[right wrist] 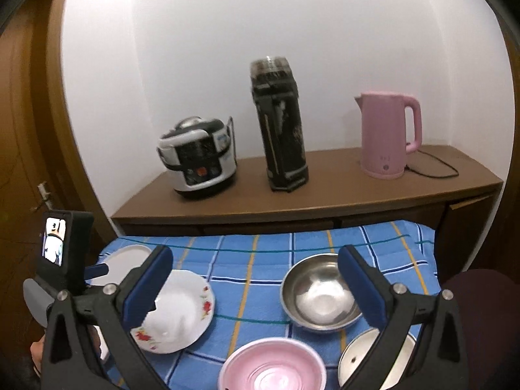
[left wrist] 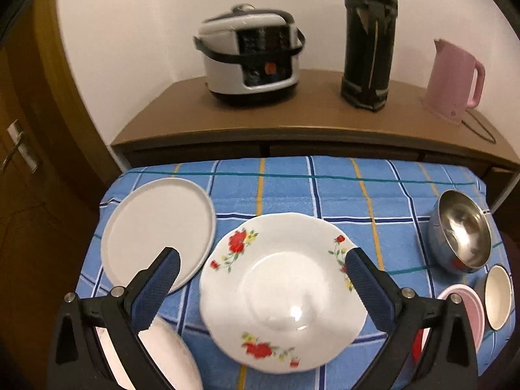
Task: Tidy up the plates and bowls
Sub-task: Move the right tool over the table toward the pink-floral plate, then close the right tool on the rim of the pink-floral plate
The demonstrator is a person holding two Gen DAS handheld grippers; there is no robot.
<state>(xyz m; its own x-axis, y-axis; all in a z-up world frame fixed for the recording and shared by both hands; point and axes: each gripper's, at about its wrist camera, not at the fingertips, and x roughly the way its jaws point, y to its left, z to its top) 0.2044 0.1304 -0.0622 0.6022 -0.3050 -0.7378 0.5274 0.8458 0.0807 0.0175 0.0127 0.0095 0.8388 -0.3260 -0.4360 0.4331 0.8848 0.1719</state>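
We hover our left gripper, jaws wide, over the floral plate, likely to stack it, while our right gripper waits, jaws wide, above the steel bowl.

A plain white wall is seen behind a brown sideboard, on which a rice cooker, a black flask and a pink kettle are lined up; a wooden door is glimpsed left.

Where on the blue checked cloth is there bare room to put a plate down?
The far strip of cloth, between the plain white plate and steel bowl, is bare. So is the lane between floral plate and steel bowl. The near right corner is crowded: pink bowl, white bowl.
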